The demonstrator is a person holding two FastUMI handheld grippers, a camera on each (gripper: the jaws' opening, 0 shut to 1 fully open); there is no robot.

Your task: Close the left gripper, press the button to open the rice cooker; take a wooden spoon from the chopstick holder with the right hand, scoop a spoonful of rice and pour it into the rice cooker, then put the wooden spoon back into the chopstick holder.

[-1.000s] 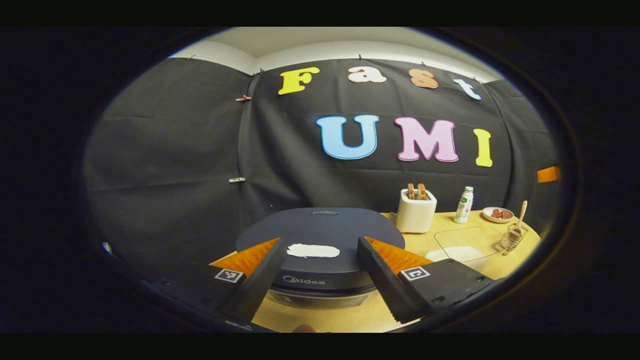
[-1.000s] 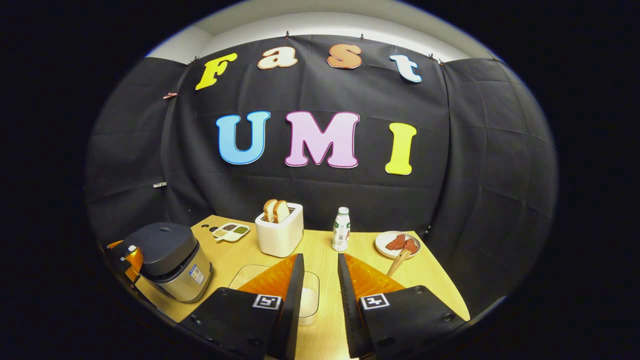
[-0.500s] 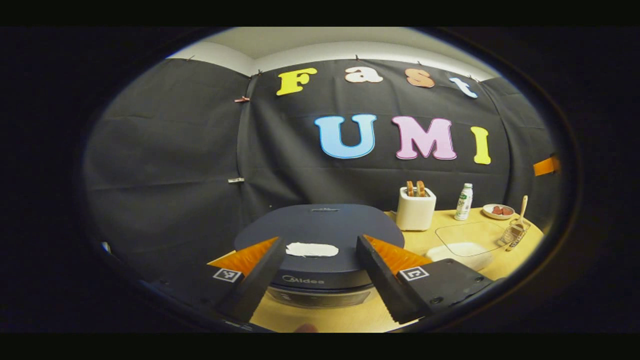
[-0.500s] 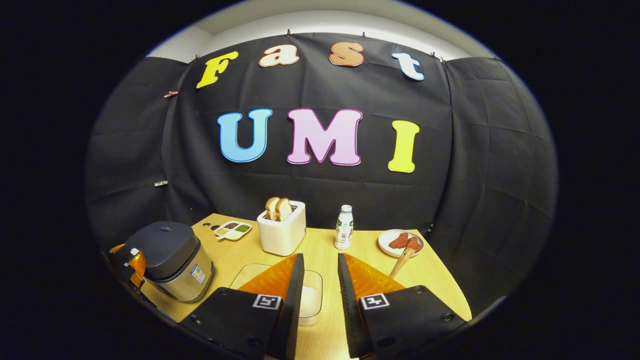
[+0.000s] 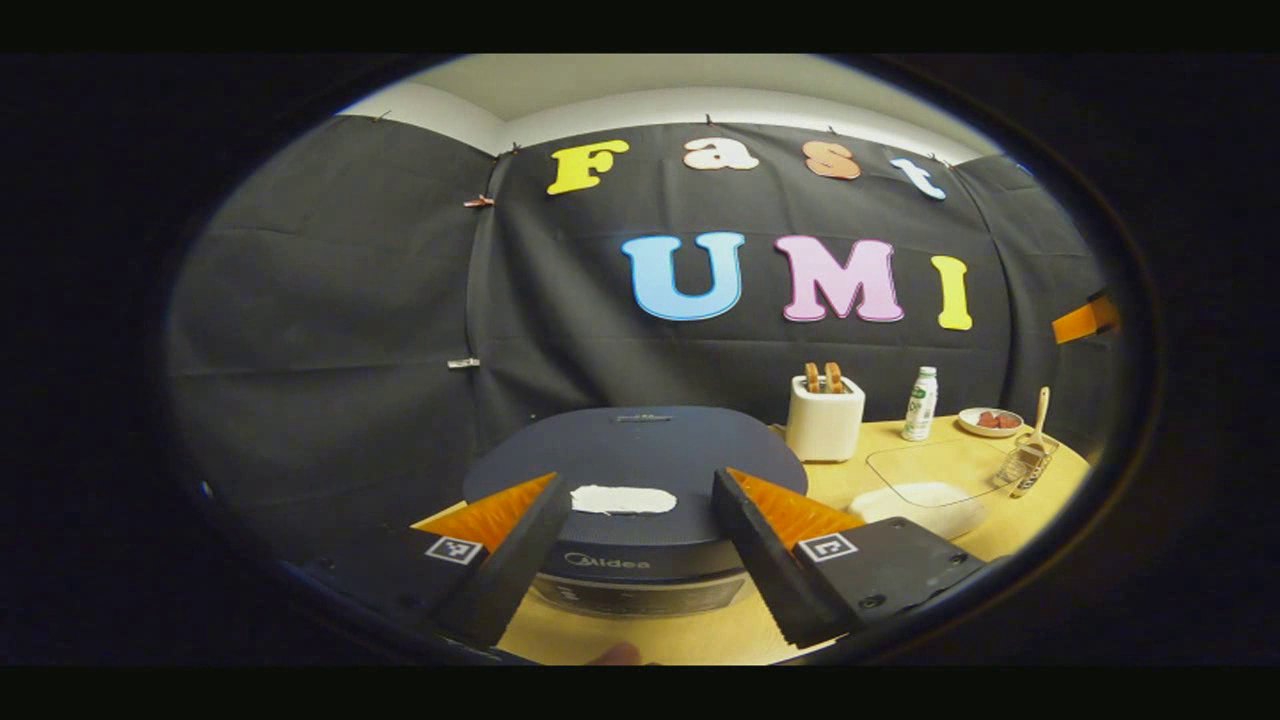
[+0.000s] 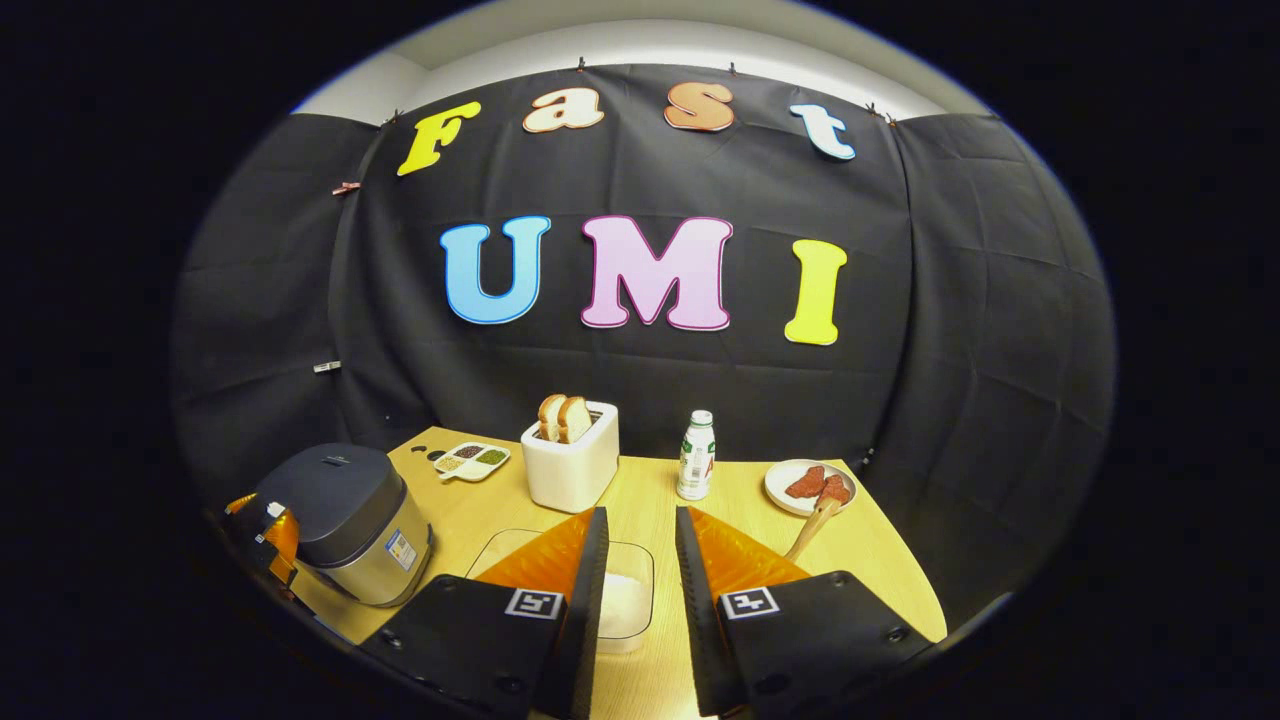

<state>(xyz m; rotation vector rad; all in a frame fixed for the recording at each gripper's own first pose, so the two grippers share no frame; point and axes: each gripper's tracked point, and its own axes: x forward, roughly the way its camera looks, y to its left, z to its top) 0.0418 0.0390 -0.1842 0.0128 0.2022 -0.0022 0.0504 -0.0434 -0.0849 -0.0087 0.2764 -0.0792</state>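
Observation:
The rice cooker (image 5: pixel 640 450) stands close in front in the left gripper view, its dark lid down and a white button (image 5: pixel 623 499) at the lid's front. My left gripper (image 5: pixel 640 488) is open, its fingers either side of that button and just short of it. A wooden spoon (image 5: pixel 1038 418) stands in the chopstick holder (image 5: pixel 1024 468) at the far right. My right gripper (image 6: pixel 640 518) is open with a narrow, empty gap above the glass container of rice (image 6: pixel 625 603). The spoon handle (image 6: pixel 815 523) pokes out behind its right finger. The cooker (image 6: pixel 345 515) sits at the table's left.
A white toaster (image 6: pixel 570 465) with bread, a small bottle (image 6: pixel 697 455) and a plate of meat (image 6: pixel 805 483) line the back of the wooden table (image 6: pixel 470 520). A sectioned dish (image 6: pixel 470 460) lies at the back left. The glass container (image 5: pixel 925 490) sits right of the cooker.
Both views have drifted only slightly; the left gripper has stayed open at the cooker's front, and the right gripper's gap is the same.

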